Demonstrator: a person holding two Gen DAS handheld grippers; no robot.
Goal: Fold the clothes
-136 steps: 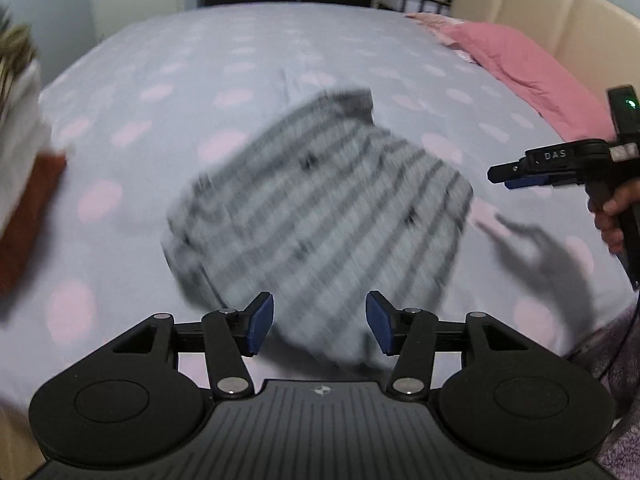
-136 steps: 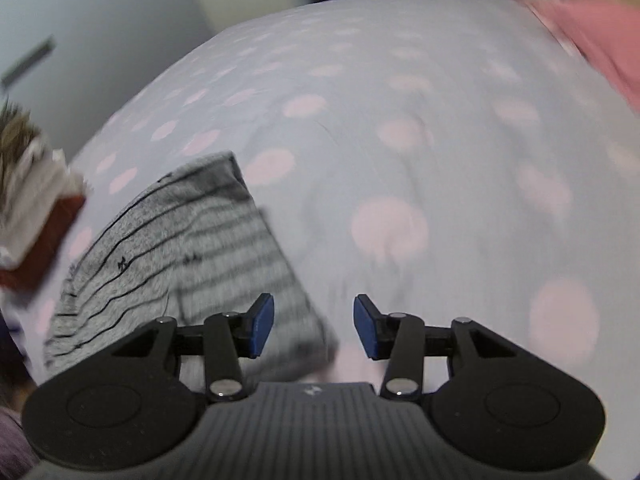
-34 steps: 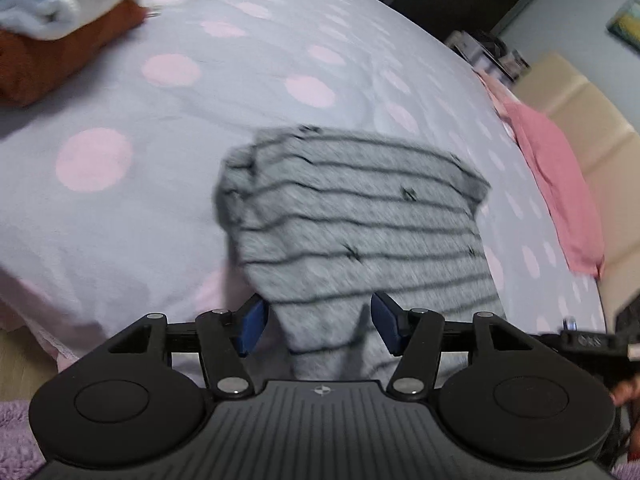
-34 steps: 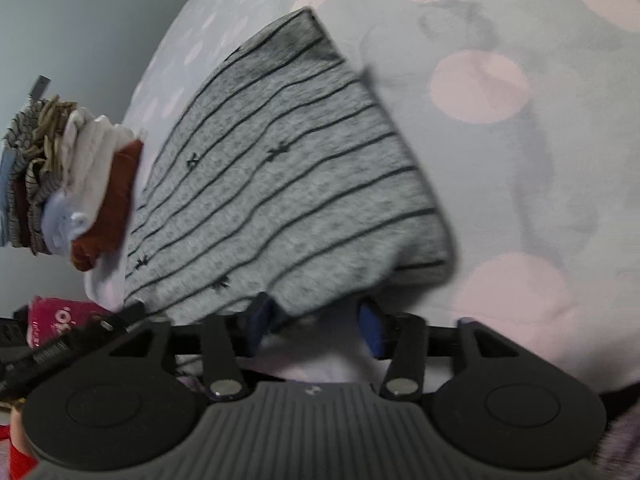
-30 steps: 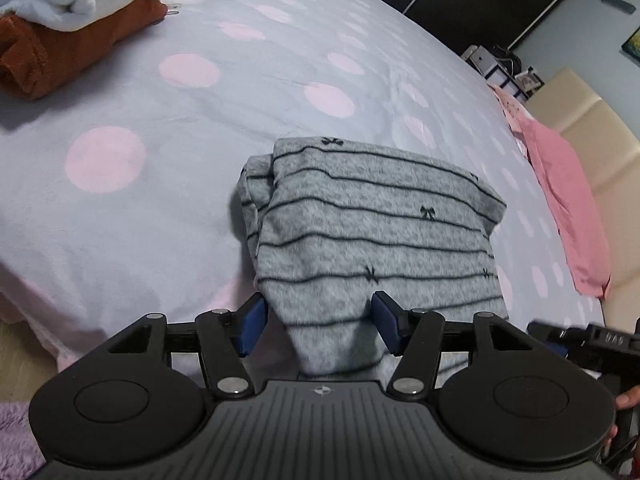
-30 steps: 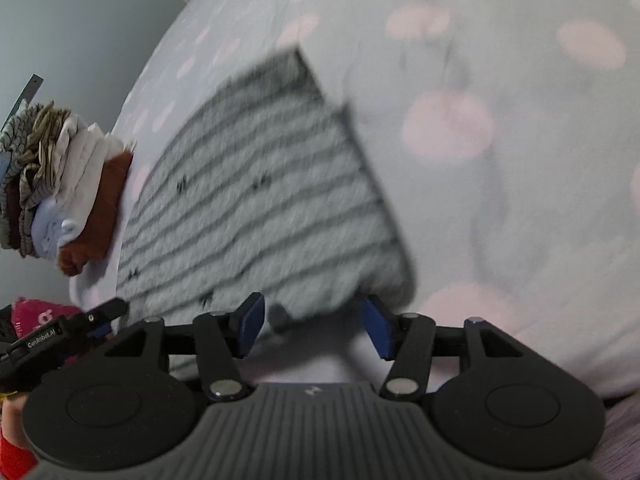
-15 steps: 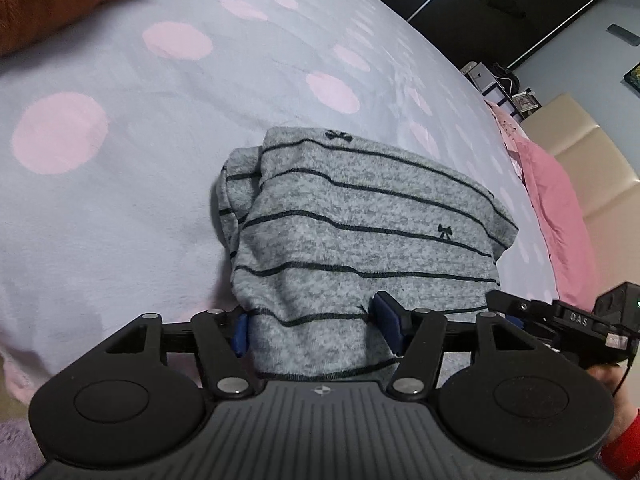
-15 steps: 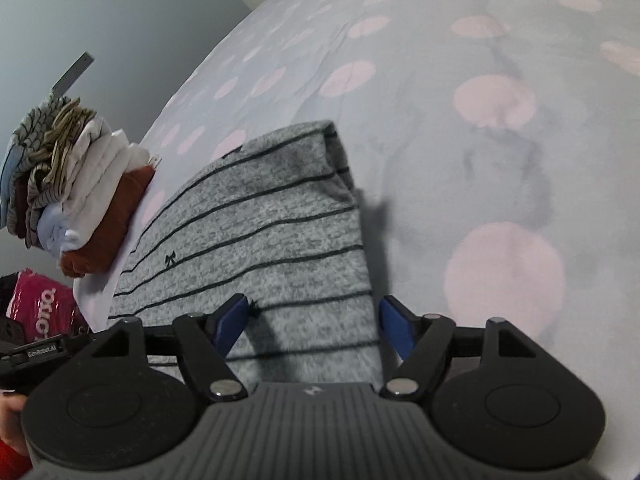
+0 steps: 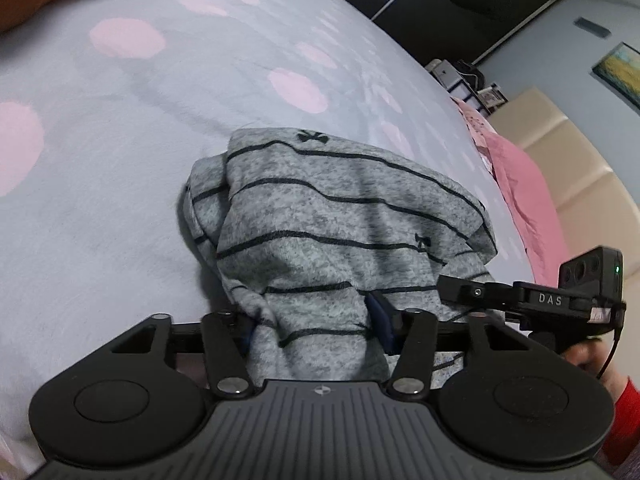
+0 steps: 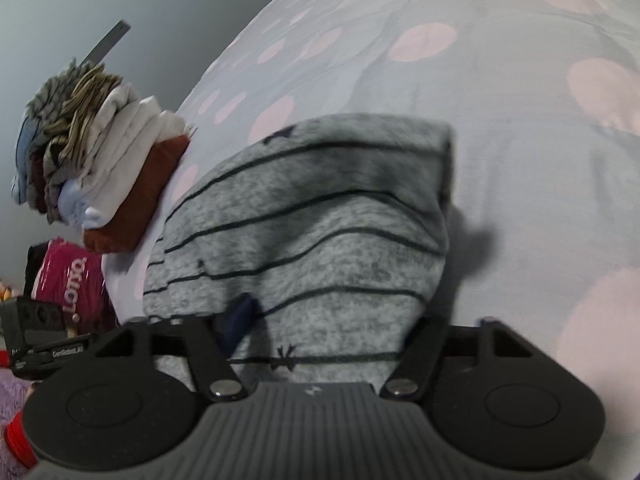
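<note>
The right gripper (image 10: 324, 320) sits at 6 o'clock, its jaws closing with the near edge of the grey striped garment (image 10: 320, 216) bunched between them; the left blue pad (image 10: 240, 316) shows against the cloth, the other is hidden by it. The garment lies folded on the grey bedspread (image 10: 520, 120) with pink dots. At 9 o'clock stands a stack of folded clothes (image 10: 100, 168), a rust-brown piece lowest. At 8 o'clock are a pink bag (image 10: 68, 280) and the left gripper (image 10: 44, 340).
</note>
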